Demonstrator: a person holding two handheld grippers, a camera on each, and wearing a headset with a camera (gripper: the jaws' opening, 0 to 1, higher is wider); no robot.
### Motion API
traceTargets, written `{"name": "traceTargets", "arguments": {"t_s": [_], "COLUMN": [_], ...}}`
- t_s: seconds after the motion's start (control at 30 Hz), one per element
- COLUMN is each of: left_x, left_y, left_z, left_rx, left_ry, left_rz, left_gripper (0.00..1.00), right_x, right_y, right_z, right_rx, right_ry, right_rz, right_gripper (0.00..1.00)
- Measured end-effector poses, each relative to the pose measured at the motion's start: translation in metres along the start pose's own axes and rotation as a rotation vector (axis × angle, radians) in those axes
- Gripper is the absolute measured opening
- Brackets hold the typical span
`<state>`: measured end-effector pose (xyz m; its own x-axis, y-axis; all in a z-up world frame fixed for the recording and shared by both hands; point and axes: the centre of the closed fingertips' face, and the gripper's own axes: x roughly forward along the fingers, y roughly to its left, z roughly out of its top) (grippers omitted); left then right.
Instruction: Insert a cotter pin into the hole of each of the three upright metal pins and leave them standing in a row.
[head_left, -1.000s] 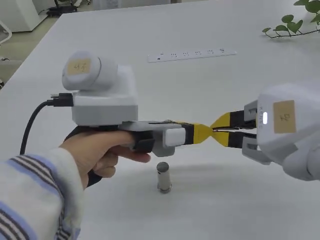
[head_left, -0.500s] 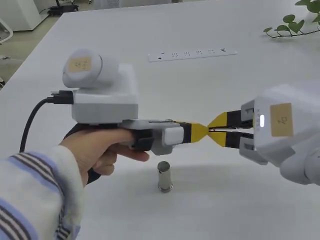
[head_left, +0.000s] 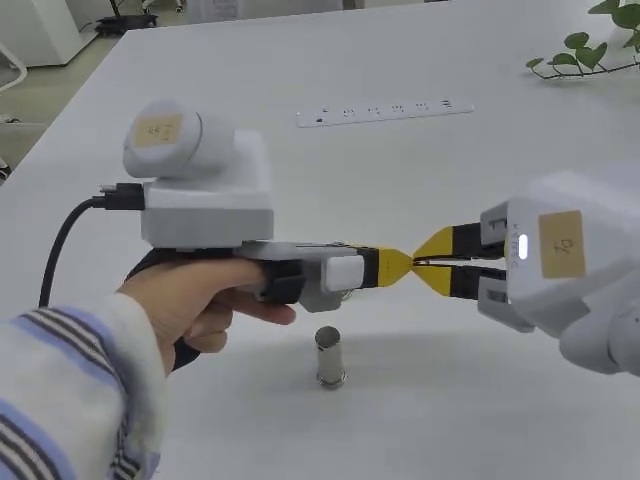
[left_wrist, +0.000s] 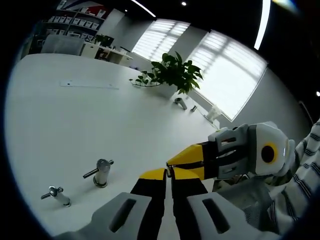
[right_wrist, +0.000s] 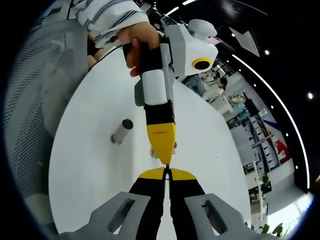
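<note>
Holding my left claw (head_left: 397, 264) and my right claw (head_left: 428, 262) nose to nose above the white table (head_left: 300, 170), I have their yellow tips meeting in mid-air. Both claws are closed, each pair of jaws pressed together down to the point. Whether anything thin is pinched where the tips meet I cannot tell, as the spot is too small to read. My left hand (head_left: 195, 305) wraps the handle of the left claw, with a striped sleeve (head_left: 70, 400) behind it and a black cable (head_left: 60, 250) running off the back of the claw.

One metal pin (head_left: 329, 357) stands upright on the table just below the left claw, on my side of the tips. Its top looks bare. In the right gripper view it stands on the table to the left of the left claw.

In the left gripper view two more sit on the table, ahead and to the left of my jaws. The second pin (left_wrist: 102, 172) stands upright with a thin rod (left_wrist: 90, 173) sticking sideways out of its head. The third pin (left_wrist: 59, 196), near it but apart, has a piece across its head too. I cannot tell whether that one stands or leans.

Far across the table lies a white power strip (head_left: 385, 108), and a leafy plant (head_left: 585, 50) reaches in at the far right corner
</note>
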<state>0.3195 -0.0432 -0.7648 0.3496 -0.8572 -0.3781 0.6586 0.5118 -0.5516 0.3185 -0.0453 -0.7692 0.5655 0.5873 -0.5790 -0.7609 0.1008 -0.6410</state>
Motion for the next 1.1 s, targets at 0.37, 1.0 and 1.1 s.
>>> {"name": "traceTargets", "arguments": {"t_s": [0.37, 1.0, 1.1], "left_x": [0.000, -0.012, -0.015], "left_y": [0.000, 0.001, -0.001], "left_z": [0.000, 0.004, 0.003], "left_rx": [0.053, 0.189, 0.226], "left_ry": [0.009, -0.011, -0.010], "left_rz": [0.015, 0.010, -0.008], "left_gripper": [0.01, 0.00, 0.00], "right_x": [0.000, -0.006, -0.010], "right_y": [-0.001, 0.008, 0.006], "right_z": [0.000, -0.003, -0.003], "right_rx": [0.000, 0.315, 0.404], "right_ry": [-0.006, -0.117, -0.147], "right_rz": [0.005, 0.122, 0.135], "right_gripper": [0.02, 0.19, 0.21]}}
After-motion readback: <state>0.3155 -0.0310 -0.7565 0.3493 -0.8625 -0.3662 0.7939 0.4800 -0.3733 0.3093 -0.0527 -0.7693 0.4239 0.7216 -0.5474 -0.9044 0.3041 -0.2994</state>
